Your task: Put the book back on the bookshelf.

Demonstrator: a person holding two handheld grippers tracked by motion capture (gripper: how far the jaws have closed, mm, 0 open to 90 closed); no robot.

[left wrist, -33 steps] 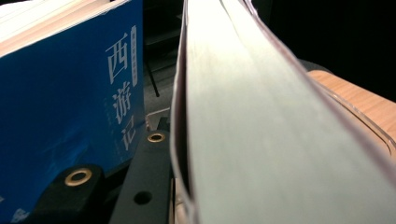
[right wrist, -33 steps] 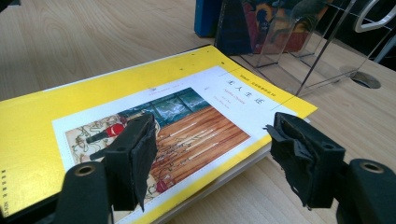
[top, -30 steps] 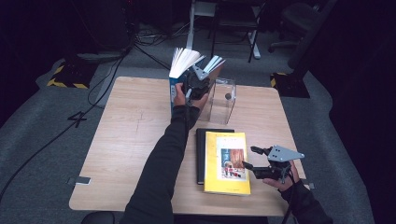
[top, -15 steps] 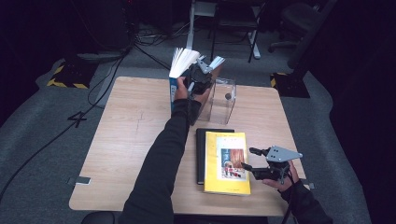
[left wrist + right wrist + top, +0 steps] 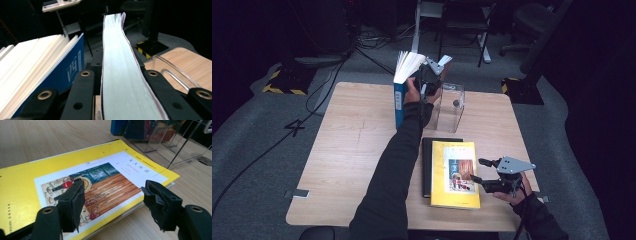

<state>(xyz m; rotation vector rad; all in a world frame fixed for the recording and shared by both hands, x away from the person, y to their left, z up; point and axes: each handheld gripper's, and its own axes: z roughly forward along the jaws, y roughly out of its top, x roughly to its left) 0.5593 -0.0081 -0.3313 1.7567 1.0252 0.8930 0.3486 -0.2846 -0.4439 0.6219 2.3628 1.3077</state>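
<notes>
At the table's far edge my left gripper (image 5: pixel 430 85) is raised beside a blue book (image 5: pixel 399 102) that stands upright with its white pages fanned. In the left gripper view the jaws (image 5: pixel 118 72) press on a thinner book (image 5: pixel 120 95) with pale green page edges; they have just been closing on it. The blue book (image 5: pixel 72 70) is at that view's left. Near the front right, my right gripper (image 5: pixel 477 170) stands open over the right edge of a yellow picture-cover book (image 5: pixel 454 172). One jaw is above the yellow cover (image 5: pixel 30 175), the other past its edge (image 5: pixel 113 195).
A clear acrylic book holder (image 5: pixel 451 102) stands just right of the left hand, its rim (image 5: pixel 172 72) close to the jaws. The yellow book lies on a black book (image 5: pixel 427 165). Bare wood spreads over the table's left half (image 5: pixel 347 145). Cables and chair legs lie on the floor behind.
The left hand has shifted a little right and up with the thin book in its jaws. The right gripper has stayed where it was.
</notes>
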